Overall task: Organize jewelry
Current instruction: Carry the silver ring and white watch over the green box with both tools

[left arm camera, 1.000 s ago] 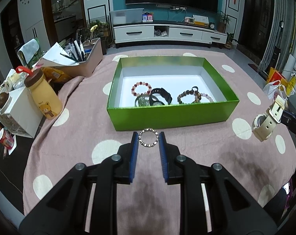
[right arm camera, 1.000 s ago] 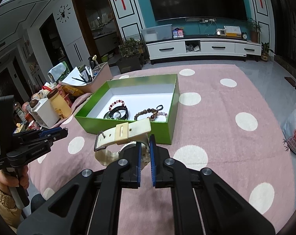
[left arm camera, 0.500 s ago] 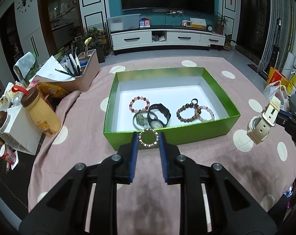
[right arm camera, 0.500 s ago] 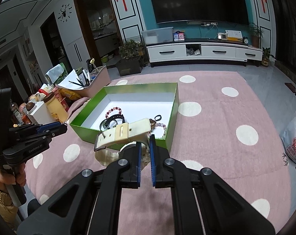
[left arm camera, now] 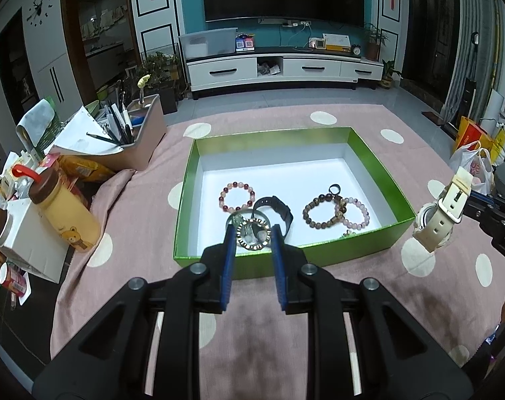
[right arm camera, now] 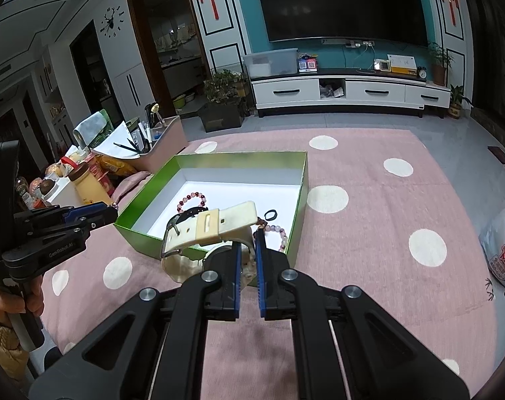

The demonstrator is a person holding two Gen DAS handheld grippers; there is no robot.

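A living room with a dark television above a white media console frames a pink tablecloth [left arm camera: 145, 220] dotted with cream spots, which covers the table in the foreground. A green box [left arm camera: 379, 180] with a white floor sits open on the cloth. To the left of the box stand a tan organizer bin [left arm camera: 135, 140] stuffed with pens and papers and, nearer the camera, a yellow bottle [left arm camera: 67, 213] with a brown cap. Just right of the box, off its near right corner, the right gripper [right arm camera: 247, 263] hangs above the cloth, its blue-padded fingers pinching the case of a cream watch [left arm camera: 439, 213] whose strap juts upward and to the left. At the box's near wall, the left gripper [left arm camera: 253, 238] holds a small beaded ring bracelet [left arm camera: 252, 235] clamped between its pads, poised over the near edge of the box. Inside the box lie a black watch [left arm camera: 279, 211] near the middle, a red-and-pink bead bracelet [left arm camera: 237, 196] to its left, a brown bead bracelet [left arm camera: 321, 213] and a pale pink bead bracelet [left arm camera: 356, 215] to its right, and a small black ring [left arm camera: 334, 189] behind those two. A glassy green bangle [left arm camera: 234, 221] shows partly behind the held bracelet.
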